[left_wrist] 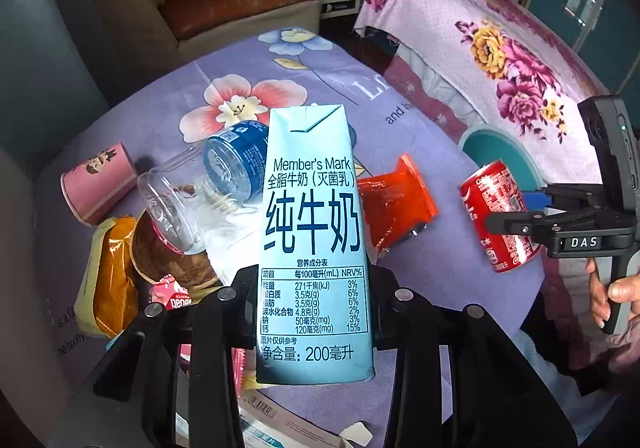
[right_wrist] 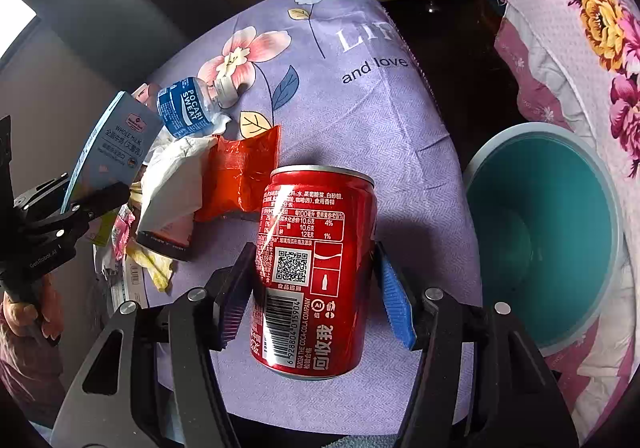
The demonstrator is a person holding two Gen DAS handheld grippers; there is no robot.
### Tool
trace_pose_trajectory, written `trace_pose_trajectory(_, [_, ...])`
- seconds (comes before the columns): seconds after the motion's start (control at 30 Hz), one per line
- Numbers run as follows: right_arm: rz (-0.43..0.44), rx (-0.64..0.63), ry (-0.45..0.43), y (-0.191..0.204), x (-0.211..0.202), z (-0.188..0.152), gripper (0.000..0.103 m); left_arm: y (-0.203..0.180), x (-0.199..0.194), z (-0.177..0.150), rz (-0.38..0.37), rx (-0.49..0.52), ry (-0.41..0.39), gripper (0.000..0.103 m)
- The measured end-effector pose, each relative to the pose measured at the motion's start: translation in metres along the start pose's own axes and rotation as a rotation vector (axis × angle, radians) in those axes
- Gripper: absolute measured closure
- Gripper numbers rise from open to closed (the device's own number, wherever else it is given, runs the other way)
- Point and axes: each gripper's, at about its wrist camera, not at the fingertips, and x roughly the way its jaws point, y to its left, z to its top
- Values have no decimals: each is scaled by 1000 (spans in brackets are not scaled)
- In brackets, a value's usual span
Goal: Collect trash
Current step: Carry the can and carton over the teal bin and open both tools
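A light-blue milk carton (left_wrist: 316,207) stands upright between the fingers of my left gripper (left_wrist: 316,288), which is shut on its lower half above the trash pile. The right wrist view shows the same carton (right_wrist: 116,143) and left gripper (right_wrist: 100,199) at the far left. My right gripper (right_wrist: 316,288) is shut on a red cola can (right_wrist: 316,268), its blue pads (right_wrist: 394,300) pressing both sides; the can hangs above the purple cloth. A teal bin (right_wrist: 540,232) stands open just right of the can. In the left wrist view the can (left_wrist: 498,215) sits in the right gripper (left_wrist: 516,226).
On the purple floral tablecloth (right_wrist: 360,107) lie a blue-labelled bottle (left_wrist: 236,159), a red wrapper (left_wrist: 394,203), a pink paper cup (left_wrist: 100,183), a clear cup (left_wrist: 168,207), a yellow packet (left_wrist: 108,280) and crumpled tissue (right_wrist: 172,175). A pink flowered cover (left_wrist: 500,47) lies behind the bin.
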Motion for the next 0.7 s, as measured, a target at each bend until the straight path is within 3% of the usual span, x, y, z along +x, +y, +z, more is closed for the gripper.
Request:
trace_pose_trajectory(0.23, [13,35,-88,-18,-33,-2,47,-34,-18,2,-53,-5,-45,65])
trace_pose_trajectory(0.4, [-19,120,-168,-60,-67,-5,47,-90,11,-1,-109,34,-15,65])
trace_pose_trajectory(0.7, [-109,273,-254,-148,-107,-26,47,-196,72,25,-194,110,53,65])
